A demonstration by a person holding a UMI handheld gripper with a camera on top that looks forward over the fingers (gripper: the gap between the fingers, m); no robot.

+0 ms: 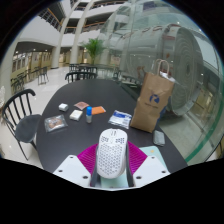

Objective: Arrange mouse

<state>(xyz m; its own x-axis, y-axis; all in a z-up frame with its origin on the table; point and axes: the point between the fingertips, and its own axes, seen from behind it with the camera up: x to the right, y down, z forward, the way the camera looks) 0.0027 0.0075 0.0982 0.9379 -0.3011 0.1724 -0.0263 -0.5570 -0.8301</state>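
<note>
A white mouse (112,153) with a perforated honeycomb shell sits between my two fingers, its length running away from me. My gripper (112,160) is shut on it: the magenta pads (88,158) press on both of its sides and hold it above the near edge of the round black table (70,138).
On the table stand a brown paper bag (154,99), a small blue bottle (88,115), an orange-topped box (97,110), white packets (120,119) and a clear wrapped pack (55,123). A black chair (20,110) stands at the left, and more chairs stand beyond the table.
</note>
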